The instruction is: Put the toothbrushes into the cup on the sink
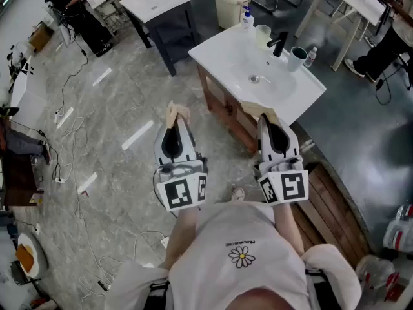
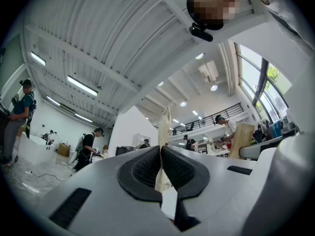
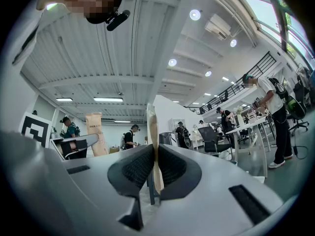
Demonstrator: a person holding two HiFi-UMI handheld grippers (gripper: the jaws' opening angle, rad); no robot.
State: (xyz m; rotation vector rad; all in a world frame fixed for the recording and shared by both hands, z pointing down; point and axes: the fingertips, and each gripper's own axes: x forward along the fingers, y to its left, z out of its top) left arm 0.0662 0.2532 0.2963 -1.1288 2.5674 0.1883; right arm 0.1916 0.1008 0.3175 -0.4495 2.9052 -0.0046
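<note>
In the head view, the left tool (image 1: 175, 124) and the right tool (image 1: 266, 124) are held side by side above the floor (image 1: 116, 108), just short of the white counter (image 1: 303, 95) with its sink. A flat tan left packet (image 1: 174, 113) and right packet (image 1: 270, 116) are seen sticking out of their tips. The cup (image 1: 297, 58) is stood beside the black faucet (image 1: 279, 44), well apart from both tools.

In the left gripper view, the left tool (image 2: 161, 163) is clamped on the upright left packet (image 2: 165, 124).

In the right gripper view, the right tool (image 3: 155, 167) is clamped on the upright right packet (image 3: 151, 127).
</note>
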